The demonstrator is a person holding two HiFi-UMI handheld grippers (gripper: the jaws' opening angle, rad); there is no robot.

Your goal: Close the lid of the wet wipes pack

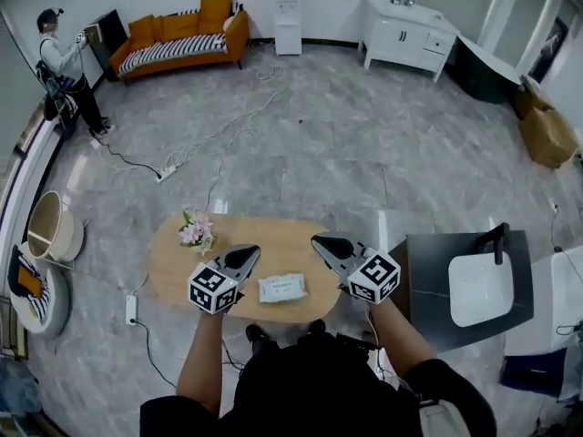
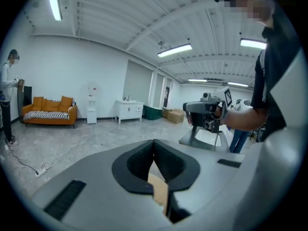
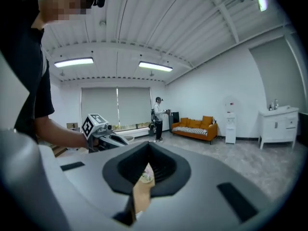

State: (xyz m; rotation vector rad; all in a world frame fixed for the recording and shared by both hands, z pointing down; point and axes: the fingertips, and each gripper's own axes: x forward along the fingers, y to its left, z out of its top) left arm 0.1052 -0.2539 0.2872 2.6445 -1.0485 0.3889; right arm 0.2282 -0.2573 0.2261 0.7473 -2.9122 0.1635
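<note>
The white wet wipes pack (image 1: 282,287) lies flat on the oval wooden table (image 1: 273,244), near its front edge. From the head view I cannot tell how its lid stands. My left gripper (image 1: 250,253) hovers just left of the pack, jaws together and holding nothing. My right gripper (image 1: 321,241) hovers just right of the pack, also shut and empty. Both point away from me, over the tabletop. In the left gripper view the left gripper (image 2: 154,143) has its jaws pressed together; in the right gripper view so does the right gripper (image 3: 147,146). The pack is hidden in both.
A small pink flower bunch (image 1: 196,230) stands at the table's left end. A dark side table with a white basin (image 1: 478,289) sits to the right. A power strip and cables (image 1: 168,167) lie on the floor beyond. A person (image 1: 64,66) stands far left by an orange sofa (image 1: 182,35).
</note>
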